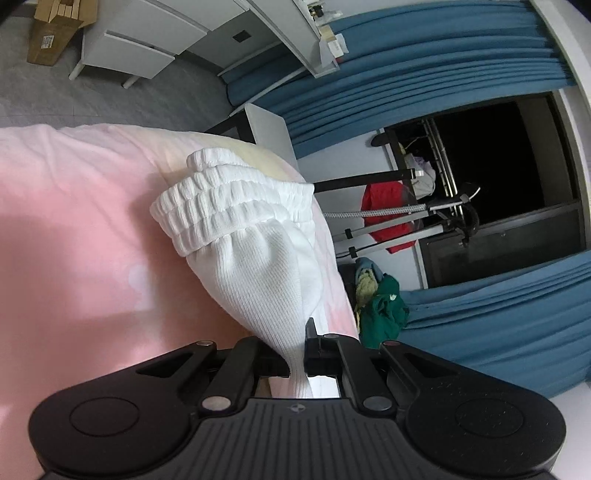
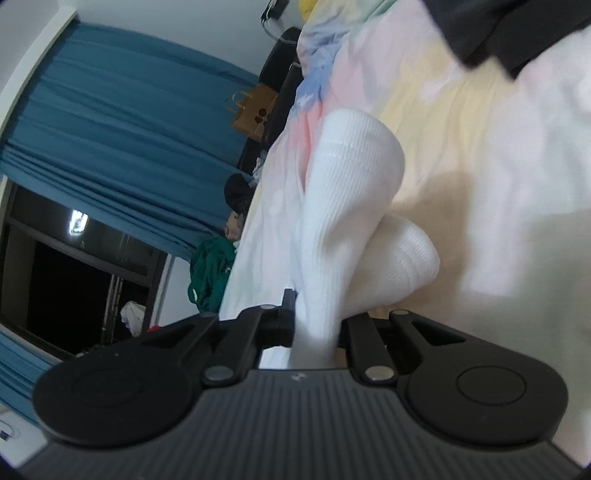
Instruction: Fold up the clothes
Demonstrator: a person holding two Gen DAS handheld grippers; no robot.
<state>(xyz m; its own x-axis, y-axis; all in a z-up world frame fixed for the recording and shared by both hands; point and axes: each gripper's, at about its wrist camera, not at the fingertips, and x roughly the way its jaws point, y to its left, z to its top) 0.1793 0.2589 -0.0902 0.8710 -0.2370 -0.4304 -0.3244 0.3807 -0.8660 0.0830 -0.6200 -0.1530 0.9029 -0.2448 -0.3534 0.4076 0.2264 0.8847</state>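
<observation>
Left gripper: jaws closed on white ribbed knit, which bunches to a narrow neck where they pinch it.
Right gripper: jaws closed on the same kind of white ribbed knit, pinched to a narrow neck between them.
White socks: in the left wrist view, ribbed fabric fans out from the jaws and ends in gathered, ruffled cuffs stacked in layers, lying over the bed. In the right wrist view the socks show two rounded toe ends, one long and one shorter beside it, held just above or on the bedding; cannot tell which.
Bed cover: pink in the left view; pastel pink, yellow and blue patches in the right view.
Blue curtains: hang either side of a dark window.
Green garment: heaped on the floor beside the bed, under the curtain.
Red garment: draped on a metal stand by the window.
White drawer unit: on grey floor, cardboard box next to it.
Brown paper bag: beyond the bed edge, right view.
Dark object: blurred, top corner of right view; unidentified.
</observation>
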